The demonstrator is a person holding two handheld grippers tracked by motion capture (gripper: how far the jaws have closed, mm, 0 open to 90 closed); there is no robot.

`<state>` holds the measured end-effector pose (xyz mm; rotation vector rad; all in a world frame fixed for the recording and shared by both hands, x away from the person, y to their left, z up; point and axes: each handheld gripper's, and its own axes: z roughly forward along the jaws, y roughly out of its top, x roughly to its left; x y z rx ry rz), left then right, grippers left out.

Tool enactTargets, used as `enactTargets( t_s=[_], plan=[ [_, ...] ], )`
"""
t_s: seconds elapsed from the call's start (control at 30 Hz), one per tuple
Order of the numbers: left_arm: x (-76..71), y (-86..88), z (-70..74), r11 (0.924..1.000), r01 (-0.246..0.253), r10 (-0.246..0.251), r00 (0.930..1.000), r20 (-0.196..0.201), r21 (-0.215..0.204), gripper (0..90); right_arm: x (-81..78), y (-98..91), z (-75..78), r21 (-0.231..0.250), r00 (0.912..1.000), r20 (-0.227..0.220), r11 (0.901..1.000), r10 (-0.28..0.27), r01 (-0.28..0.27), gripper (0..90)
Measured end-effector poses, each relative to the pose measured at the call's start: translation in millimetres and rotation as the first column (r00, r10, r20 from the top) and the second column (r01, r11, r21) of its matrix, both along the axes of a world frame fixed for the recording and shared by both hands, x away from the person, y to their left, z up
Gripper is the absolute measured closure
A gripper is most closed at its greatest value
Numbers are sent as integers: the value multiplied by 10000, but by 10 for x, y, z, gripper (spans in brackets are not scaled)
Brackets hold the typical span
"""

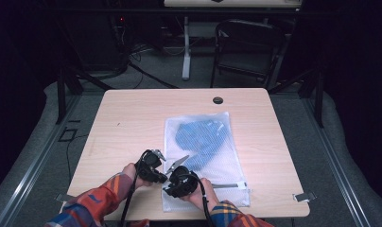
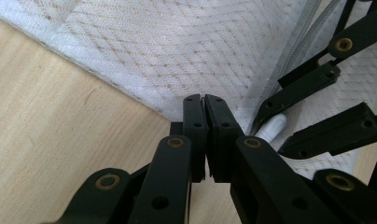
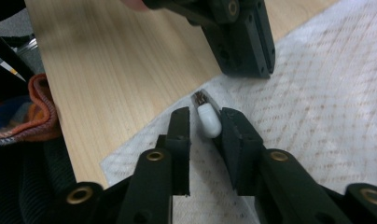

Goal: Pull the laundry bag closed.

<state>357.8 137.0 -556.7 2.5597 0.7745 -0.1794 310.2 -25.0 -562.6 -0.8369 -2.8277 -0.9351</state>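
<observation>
Your left gripper [image 2: 205, 100] has its jaws pressed together on the near-left edge of the mesh bag [image 1: 205, 156], pinching the white fabric just beside the end of the zip [image 2: 289, 60]. Your right gripper [image 3: 206, 122] sits close to it, near the same corner: its jaws are apart, with the white zip pull [image 3: 208, 120] lying between them. The right-hand pad looks to be touching the pull (or very nearly so), while a gap shows on the other side, so nothing is clamped there.

The bag lies flat on the table [image 1: 127, 123], right of centre, its long side running away from you and its near end reaching almost to the table's front edge. A blue cloth [image 1: 201, 135] is inside, bunched in the far half. The zip runs along the near end, and the pull is at its left end, where both grippers meet.

Your hands come in from the bottom of the high view, with plaid sleeves [image 1: 94, 201] over the table's front edge.
</observation>
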Motion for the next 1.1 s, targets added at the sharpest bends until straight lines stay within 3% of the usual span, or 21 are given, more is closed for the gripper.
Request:
enactTargets(
  t_s=[0.1,0.27,0.3,0.43,0.53,0.57,0.6,0.63,0.7,0.93,1.1],
  plan=[
    [5,4,2,9999,116,-116,9999,20,42,878,-7,10,-26,-75,9998,152,9998,160,-159,785],
    [2,15,-7,9999,47,-47,10000,-16,-90,871,11,-19,-57,200,9990,272,9992,352,-358,800],
    [11,39,-16,9996,21,-27,9998,-203,-298,859,18,-30,-65,341,9995,147,9990,272,-277,799],
    [4,62,-29,9983,-207,190,9993,-315,-548,831,32,-48,-78,583,9997,-229,9983,-34,47,795],
    [-25,50,-26,9986,-95,92,9999,-73,-516,822,30,-43,-73,584,9990,-391,9980,-199,222,775],
    [-31,47,-18,9990,230,-225,9996,142,-391,823,33,-37,-67,504,9994,-332,9987,28,-11,754],
    [-31,47,-18,9990,230,-225,9996,142,-391,823,33,-37,-67,504,9994,-332,9987,28,-11,754],
    [-35,35,-15,9992,285,-277,9993,265,-281,838,45,-43,-63,520,9976,-650,9983,-240,275,758],
    [-37,22,-7,9989,455,-451,9980,447,-85,865,46,-45,-64,510,9967,-704,9977,-416,453,788],
    [-44,-4,8,9990,431,-436,9981,425,128,899,38,-53,-60,760,9971,-481,9951,-597,632,795],
    [-46,-14,15,9987,488,-492,9982,332,142,900,39,-40,-84,951,9965,-610,9934,-578,634,794]
  ],
)
